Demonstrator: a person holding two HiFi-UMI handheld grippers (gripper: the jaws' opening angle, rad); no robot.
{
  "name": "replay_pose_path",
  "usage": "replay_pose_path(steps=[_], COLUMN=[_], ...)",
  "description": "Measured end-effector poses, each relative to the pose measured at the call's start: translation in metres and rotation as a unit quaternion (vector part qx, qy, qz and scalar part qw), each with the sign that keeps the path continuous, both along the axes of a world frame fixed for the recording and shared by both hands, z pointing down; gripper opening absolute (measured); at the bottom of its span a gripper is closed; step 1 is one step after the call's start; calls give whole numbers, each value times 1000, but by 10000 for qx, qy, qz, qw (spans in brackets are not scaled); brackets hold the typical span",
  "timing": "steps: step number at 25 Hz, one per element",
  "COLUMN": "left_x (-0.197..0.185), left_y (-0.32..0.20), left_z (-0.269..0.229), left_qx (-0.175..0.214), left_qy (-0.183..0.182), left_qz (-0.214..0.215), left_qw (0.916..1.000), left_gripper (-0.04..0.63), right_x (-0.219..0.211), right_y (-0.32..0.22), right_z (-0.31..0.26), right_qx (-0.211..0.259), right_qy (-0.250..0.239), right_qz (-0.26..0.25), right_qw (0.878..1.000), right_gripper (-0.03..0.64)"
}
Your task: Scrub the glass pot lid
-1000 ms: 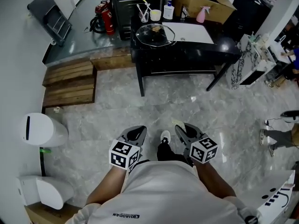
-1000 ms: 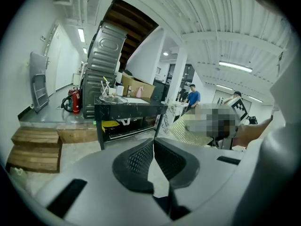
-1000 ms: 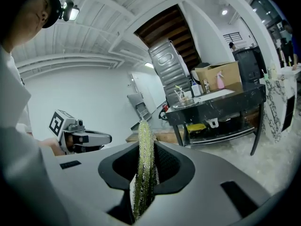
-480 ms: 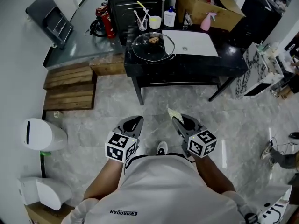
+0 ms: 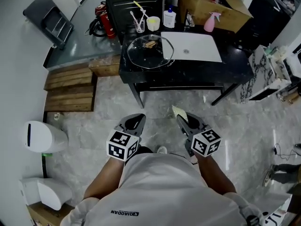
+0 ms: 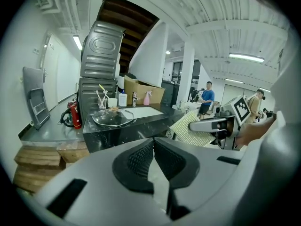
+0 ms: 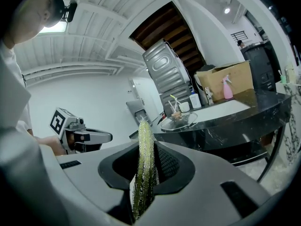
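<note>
The glass pot lid (image 5: 150, 51) lies flat on the left end of a black table (image 5: 235, 69), well ahead of both grippers. It also shows in the left gripper view as the lid (image 6: 113, 118) and in the right gripper view as the lid (image 7: 178, 121). My right gripper (image 5: 182, 117) is shut on a yellow-green scrub pad (image 7: 143, 168), held edge-on between the jaws; the pad (image 6: 190, 128) shows from the side too. My left gripper (image 5: 135, 121) is shut with nothing in it. Both hang near my waist, above the floor.
On the table lie a white board (image 5: 193, 46), a cup of utensils (image 5: 139, 26), a white cup (image 5: 153, 20), a bottle (image 5: 169, 18) and a pink spray bottle (image 5: 209, 21). A cardboard box (image 5: 211, 4) stands behind. Wooden pallets (image 5: 70, 88) lie at the left, white bins (image 5: 40, 135) beside me.
The table and lid have come nearer and shifted in the head view as I walk toward them. Both grippers keep their places by my waist.
</note>
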State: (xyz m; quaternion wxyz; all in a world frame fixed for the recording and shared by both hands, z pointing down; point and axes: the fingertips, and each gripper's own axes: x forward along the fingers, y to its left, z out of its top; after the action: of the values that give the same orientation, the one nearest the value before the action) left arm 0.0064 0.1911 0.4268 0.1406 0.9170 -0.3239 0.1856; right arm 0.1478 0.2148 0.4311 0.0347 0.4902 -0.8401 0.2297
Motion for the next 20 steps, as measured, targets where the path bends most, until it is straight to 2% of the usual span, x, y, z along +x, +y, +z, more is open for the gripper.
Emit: replay_pose_path(steps=[11, 20], left_x=[7, 5], left_y=[-51, -145], left_z=[17, 20], left_qx=[-165, -88], left_qy=[-76, -11], left_qz=[-17, 77], left_qw=[9998, 9999], left_gripper=[18, 18], right_x=[6, 2], right_y=[-50, -133], right_z=[20, 28], right_qx=[-154, -233], right_qy=[9, 96], right_qz=[-98, 38], right_qw=[9998, 9997], right_gripper=[84, 84])
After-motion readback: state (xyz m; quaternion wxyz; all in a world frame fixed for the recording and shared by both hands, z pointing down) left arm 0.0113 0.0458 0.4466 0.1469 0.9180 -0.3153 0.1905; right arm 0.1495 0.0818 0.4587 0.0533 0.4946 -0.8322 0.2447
